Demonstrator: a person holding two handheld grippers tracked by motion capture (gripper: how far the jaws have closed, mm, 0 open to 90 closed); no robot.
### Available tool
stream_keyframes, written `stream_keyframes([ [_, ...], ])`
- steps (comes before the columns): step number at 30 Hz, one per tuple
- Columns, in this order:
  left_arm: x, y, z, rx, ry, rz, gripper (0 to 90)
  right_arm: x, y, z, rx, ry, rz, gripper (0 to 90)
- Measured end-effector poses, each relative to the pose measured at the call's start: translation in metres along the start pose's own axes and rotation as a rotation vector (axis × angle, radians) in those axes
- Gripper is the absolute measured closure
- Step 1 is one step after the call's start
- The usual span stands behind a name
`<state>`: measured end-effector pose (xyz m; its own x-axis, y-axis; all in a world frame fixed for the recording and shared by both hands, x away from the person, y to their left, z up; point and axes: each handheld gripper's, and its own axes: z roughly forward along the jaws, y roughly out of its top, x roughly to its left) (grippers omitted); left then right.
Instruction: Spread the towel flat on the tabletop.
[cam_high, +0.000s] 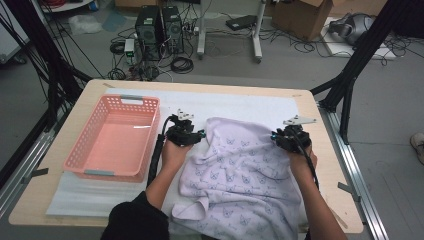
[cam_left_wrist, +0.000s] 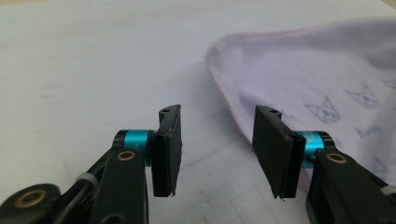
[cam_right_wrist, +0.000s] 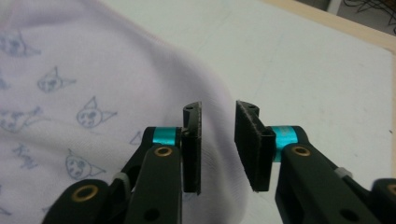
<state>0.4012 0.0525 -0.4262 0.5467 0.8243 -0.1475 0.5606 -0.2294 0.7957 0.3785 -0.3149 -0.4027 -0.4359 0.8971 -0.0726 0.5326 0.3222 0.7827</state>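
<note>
Nothing readable — the towel (cam_high: 240, 170) carries cat-face prints (its small lettering blurs)

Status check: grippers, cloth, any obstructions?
Left gripper open, right gripper open, nothing gripped. Lilac cloth flat on mat. Pink basket left, clear of work.

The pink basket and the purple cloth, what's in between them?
In the high view, the left gripper and the hand holding it sit between the pink basket and the purple cloth, over white padding.

Beyond the hand-held grippers, past the wooden counter (cam_high: 300, 100) with its white mat (cam_high: 240, 102), lies a grey floor (cam_high: 280, 65). Two black computer towers (cam_high: 159, 27), tangled cables (cam_high: 181, 64), a white stand (cam_high: 257, 35) and cardboard boxes (cam_high: 305, 17) sit there; black frame struts (cam_high: 350, 75) flank both sides.
</note>
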Motion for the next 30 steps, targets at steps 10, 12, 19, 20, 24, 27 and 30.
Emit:
stream_keyframes([
  [10,-0.032,-0.009,0.029,0.073,-0.007,0.155,56.9,-0.044,-0.024,-0.023,-0.019,-0.056,0.161,66.2],
  [12,-0.027,-0.007,0.025,0.092,0.01,0.123,86.6,-0.05,-0.028,-0.024,-0.015,-0.06,0.181,65.7],
  [19,0.016,-0.004,-0.011,0.018,0.215,-0.042,88.0,-0.058,-0.033,-0.018,-0.013,-0.014,0.214,65.1],
  [20,0.019,-0.004,-0.015,0.012,0.221,-0.048,88.0,-0.059,-0.033,-0.015,-0.009,-0.005,0.214,65.3],
  [24,0.02,-0.006,-0.018,0.007,0.208,-0.047,87.8,-0.055,-0.032,0.006,0.021,0.051,0.225,64.8],
  [27,0.021,-0.01,-0.016,0.018,0.193,-0.047,87.6,-0.048,-0.028,0.022,0.044,0.105,0.19,62.0],
  [30,0.022,-0.013,-0.016,0.015,0.168,-0.057,87.6,-0.038,-0.024,0.036,0.052,0.202,0.17,58.0],
])
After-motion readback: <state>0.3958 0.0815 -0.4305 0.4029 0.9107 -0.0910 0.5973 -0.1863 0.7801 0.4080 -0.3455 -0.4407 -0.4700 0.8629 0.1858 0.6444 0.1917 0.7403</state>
